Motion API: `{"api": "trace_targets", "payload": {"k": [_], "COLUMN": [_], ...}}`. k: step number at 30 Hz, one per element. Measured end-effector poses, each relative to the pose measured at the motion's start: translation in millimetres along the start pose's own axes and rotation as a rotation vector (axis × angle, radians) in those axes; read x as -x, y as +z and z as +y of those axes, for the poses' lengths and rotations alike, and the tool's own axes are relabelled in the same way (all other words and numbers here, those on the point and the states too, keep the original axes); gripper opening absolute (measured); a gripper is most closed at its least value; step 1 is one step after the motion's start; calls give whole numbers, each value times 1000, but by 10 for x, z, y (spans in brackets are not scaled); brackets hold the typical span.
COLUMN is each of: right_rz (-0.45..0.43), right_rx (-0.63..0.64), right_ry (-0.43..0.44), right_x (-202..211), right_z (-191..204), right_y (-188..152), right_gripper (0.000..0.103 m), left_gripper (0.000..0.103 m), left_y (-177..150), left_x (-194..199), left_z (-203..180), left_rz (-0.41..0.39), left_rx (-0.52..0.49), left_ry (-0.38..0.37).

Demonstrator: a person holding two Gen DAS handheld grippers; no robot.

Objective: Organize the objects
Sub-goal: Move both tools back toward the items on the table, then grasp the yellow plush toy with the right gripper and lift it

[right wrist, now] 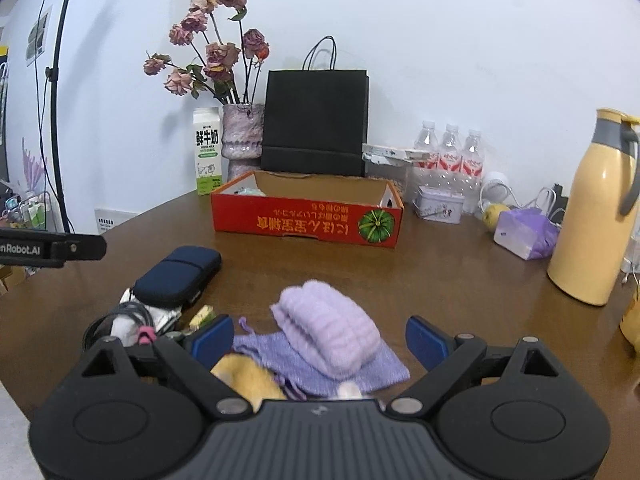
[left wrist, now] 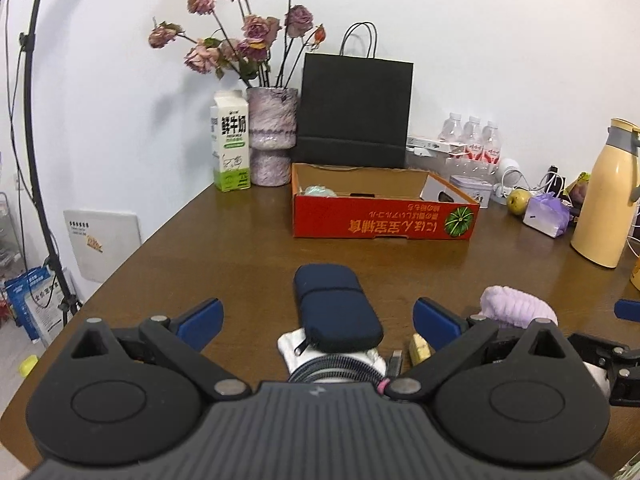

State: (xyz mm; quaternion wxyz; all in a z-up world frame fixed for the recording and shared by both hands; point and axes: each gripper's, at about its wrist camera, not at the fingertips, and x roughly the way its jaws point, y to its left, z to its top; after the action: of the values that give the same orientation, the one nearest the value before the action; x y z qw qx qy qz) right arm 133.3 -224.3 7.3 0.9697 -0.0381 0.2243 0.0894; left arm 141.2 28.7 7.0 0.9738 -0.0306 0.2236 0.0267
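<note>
You have barely begun: your left gripper (left wrist: 318,316) and right gripper (right wrist: 320,340) both gape empty above the dark navy zip pouch (left wrist: 334,310) and fluffy lilac knit roll (right wrist: 330,330), while the red cardboard box (right wrist: 308,222) beyond holds little

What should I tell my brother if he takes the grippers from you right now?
Left gripper: open, empty, over the navy case.
Right gripper: open, empty, over the purple towel.
Case, towel, purple pouch and cable lie at the table's near edge.
The red box holds something pale green; not much else shows.
Left: move the near things into the box, probably.
</note>
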Motion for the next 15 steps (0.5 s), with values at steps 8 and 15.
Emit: {"api": "trace_targets", "payload": {"k": [8,15], "right_rz": [33,75], "right_rx": [-7,13], "right_ry": [7,79], "right_x": [82,61], "right_z": [-18,39], "right_y": [-197,-301], "right_gripper": [93,93], "left_gripper": [103,103], "left_y": [-189,-347], "left_x": [38,-29], "left_z": [97,145], "left_rz": [37,104], "left_rx": [31,26], "left_ry": [6,-3]}}
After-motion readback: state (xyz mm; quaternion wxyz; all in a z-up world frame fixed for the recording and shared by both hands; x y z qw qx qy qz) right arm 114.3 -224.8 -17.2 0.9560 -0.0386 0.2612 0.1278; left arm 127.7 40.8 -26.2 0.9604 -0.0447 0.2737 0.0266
